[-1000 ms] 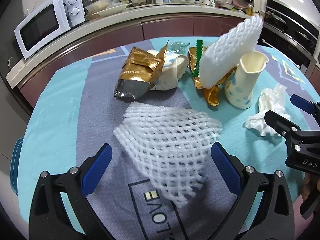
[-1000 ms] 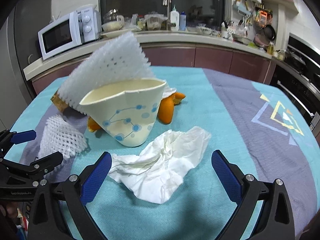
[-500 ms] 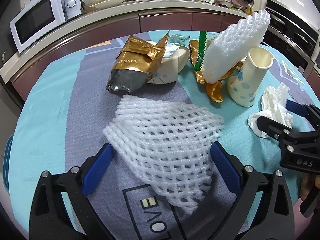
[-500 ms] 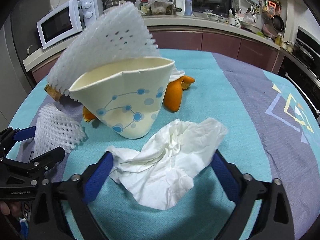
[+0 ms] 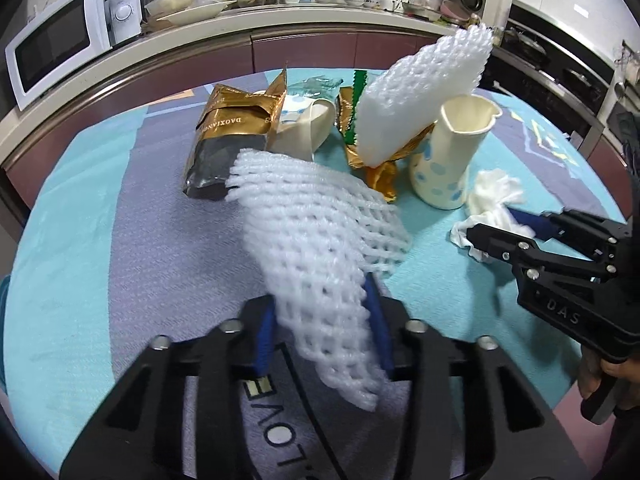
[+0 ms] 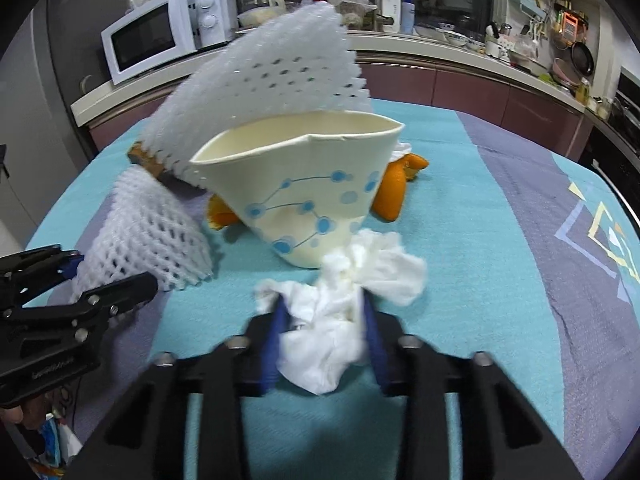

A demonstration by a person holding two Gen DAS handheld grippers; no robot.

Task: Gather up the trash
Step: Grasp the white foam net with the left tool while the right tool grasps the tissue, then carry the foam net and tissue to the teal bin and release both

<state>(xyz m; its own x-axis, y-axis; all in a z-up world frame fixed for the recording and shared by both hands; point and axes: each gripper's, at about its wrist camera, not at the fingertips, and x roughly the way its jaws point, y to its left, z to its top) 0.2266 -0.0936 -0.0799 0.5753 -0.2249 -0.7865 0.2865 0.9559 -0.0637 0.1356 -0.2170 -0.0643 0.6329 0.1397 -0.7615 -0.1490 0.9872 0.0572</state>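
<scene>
On the cloth-covered bench (image 5: 80, 240), the left hand-held gripper (image 5: 320, 332) has just closed on a white foam net sleeve (image 5: 316, 232), bunching its near end, while the right hand-held gripper (image 6: 320, 340) has just closed on a crumpled white tissue (image 6: 344, 292) near a dented, blue-dotted paper cup (image 6: 304, 184).

A surface (image 5: 80, 240) under teal-and-grey cloth carries a gold bag (image 5: 228, 136) at 11 o'clock, a dotted cup (image 5: 448, 160) at 1 o'clock, orange peel (image 6: 394, 192) behind it, and foam netting (image 5: 320, 248) at centre.
</scene>
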